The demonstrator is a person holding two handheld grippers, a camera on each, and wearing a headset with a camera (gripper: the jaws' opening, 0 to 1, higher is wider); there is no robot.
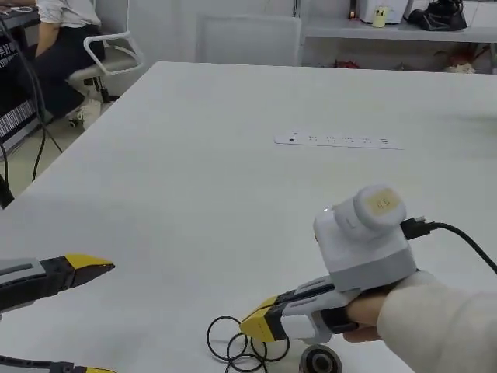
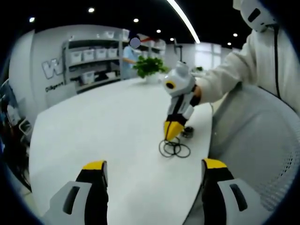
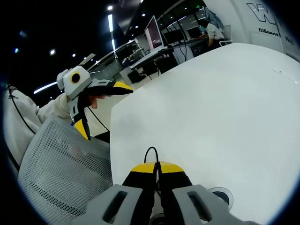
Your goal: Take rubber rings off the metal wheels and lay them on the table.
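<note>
Near the table's front edge my right gripper (image 1: 250,326) lies low, shut on a thin black rubber ring (image 3: 151,153) that loops out past its yellow tips (image 3: 157,168). More black rings (image 1: 233,343) lie overlapping on the white table (image 1: 233,171) just under those tips. A small metal wheel (image 1: 320,360) sits right beside them, also seen as the wheel (image 3: 218,194) and the wheel (image 2: 188,132). My left gripper (image 2: 154,165) hovers open off to the left, jaws wide apart, pointing at the right gripper (image 2: 173,127) and the rings (image 2: 174,149). One of its yellow fingertips (image 1: 89,266) shows in the head view.
A white power strip (image 1: 338,141) lies flat on the far half of the table. A grey mesh chair back (image 2: 262,140) stands close behind the front edge. A person sits at a desk (image 1: 70,39) beyond the far left corner.
</note>
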